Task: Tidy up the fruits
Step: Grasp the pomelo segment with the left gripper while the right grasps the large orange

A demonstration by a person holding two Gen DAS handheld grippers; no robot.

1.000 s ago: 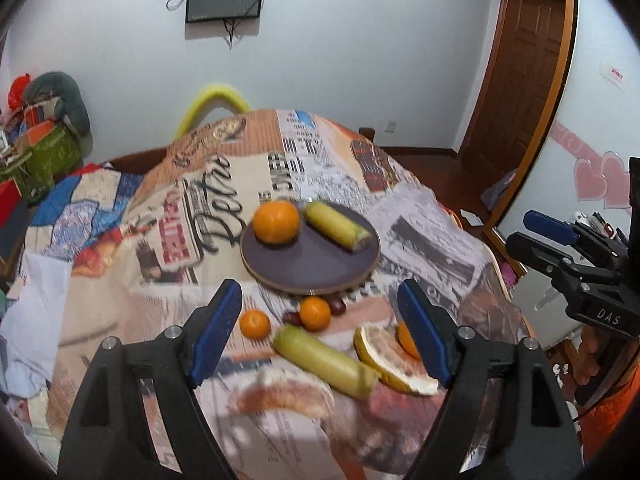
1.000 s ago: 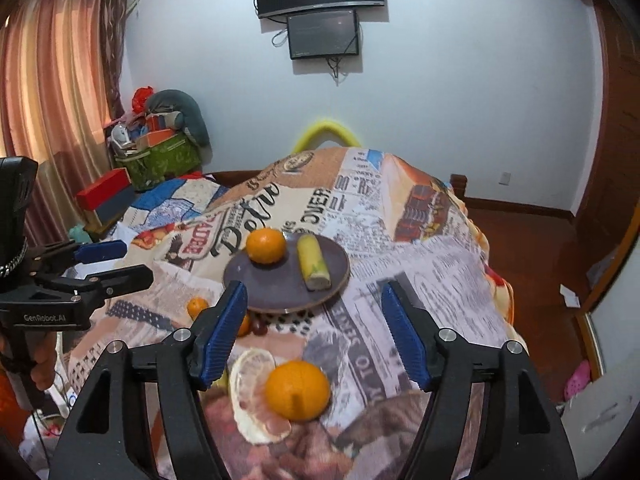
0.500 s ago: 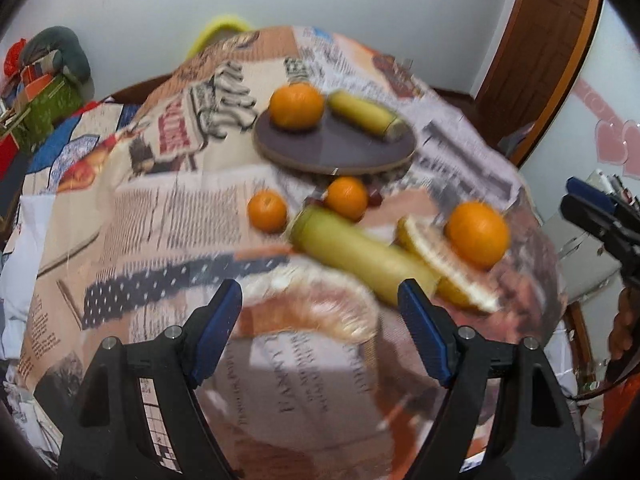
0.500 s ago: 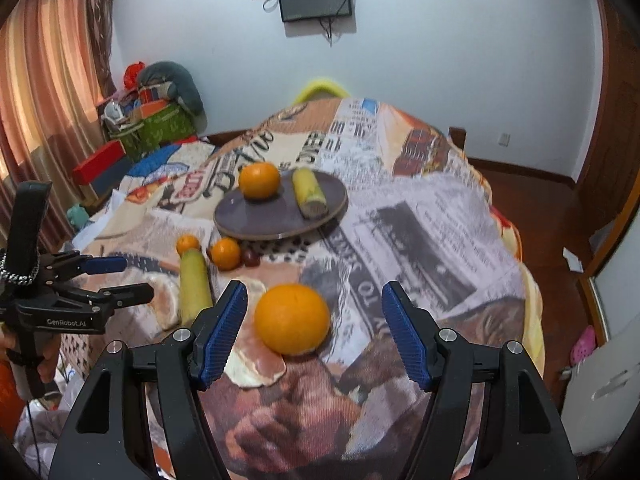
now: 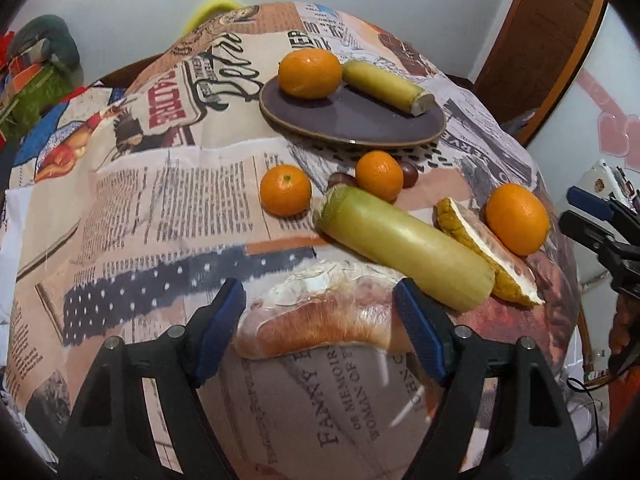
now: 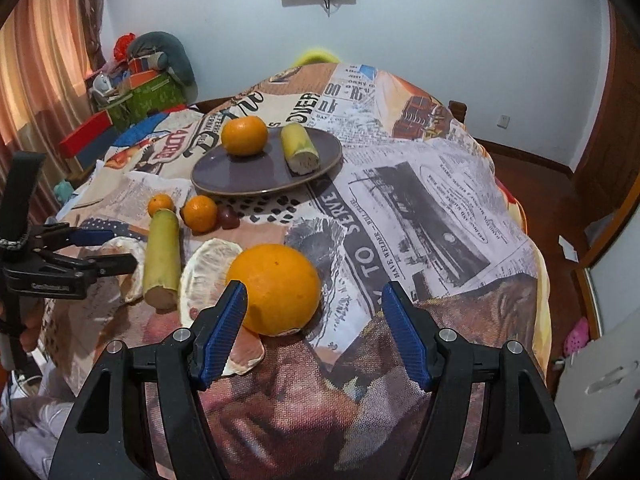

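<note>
A dark plate [image 5: 352, 120] [image 6: 240, 176] holds an orange [image 5: 310, 73] and a short yellow-green stalk piece [image 5: 386, 86]. On the cloth lie two mandarins [image 5: 285, 195] [image 5: 379, 175], a long green stalk [image 5: 404, 246] [image 6: 162, 256], a pomelo peel [image 5: 480, 252] [image 6: 208, 276], a pomelo wedge [image 5: 320, 320] and a big orange [image 5: 517, 218] [image 6: 276, 288]. My left gripper [image 5: 320, 320] is open, its jaws on either side of the pomelo wedge. My right gripper [image 6: 314, 320] is open just in front of the big orange.
Two dark chestnut-like fruits [image 6: 229, 216] lie by the plate. The table has a newspaper-print cloth [image 6: 420, 208] that drops off at the right. Boxes and bags [image 6: 136, 88] stand at the back left. A wooden door [image 5: 532, 48] is at the right.
Both grippers have moved down and forward toward the table. The left now straddles the pomelo wedge; the right has come up close to the big orange. Both stay open.
</note>
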